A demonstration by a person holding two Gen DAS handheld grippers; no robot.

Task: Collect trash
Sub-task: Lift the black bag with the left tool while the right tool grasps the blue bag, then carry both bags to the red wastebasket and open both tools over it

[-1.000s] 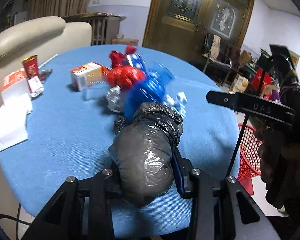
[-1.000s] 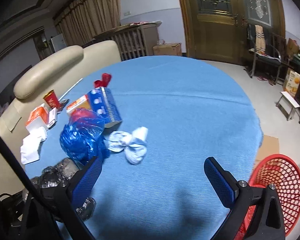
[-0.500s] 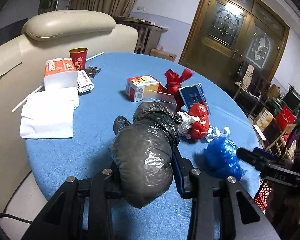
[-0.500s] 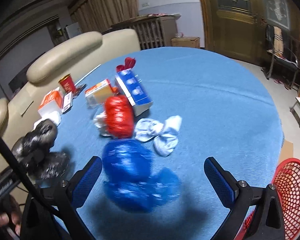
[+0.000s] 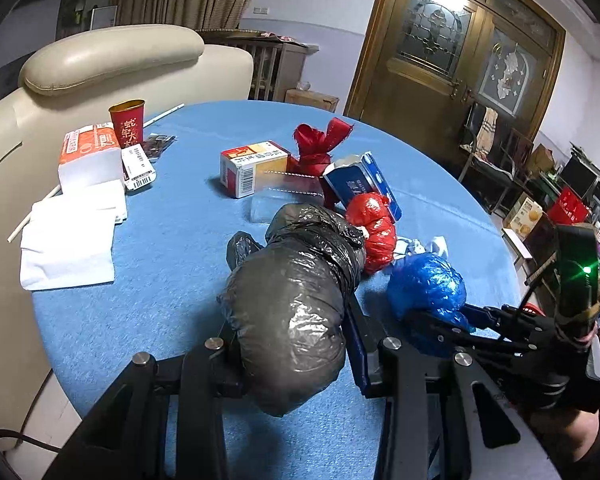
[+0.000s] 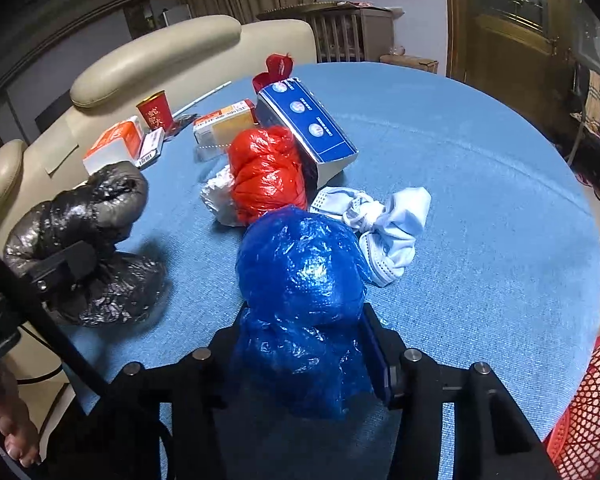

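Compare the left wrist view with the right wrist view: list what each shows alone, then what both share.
Left wrist only: stacked white napkins.
Right wrist only: red basket beyond the table edge and a crumpled face mask.
Both: the left gripper clamped on the black bag, the right gripper, whose jaws just closed, on the blue bag, red bag.

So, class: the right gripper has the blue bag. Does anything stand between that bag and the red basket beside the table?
Nothing visible does. The blue bag sits between the right gripper's jaws, which have just been closing on it. Toward the red basket lies only bare tablecloth. The masks lie farther back, off that path.
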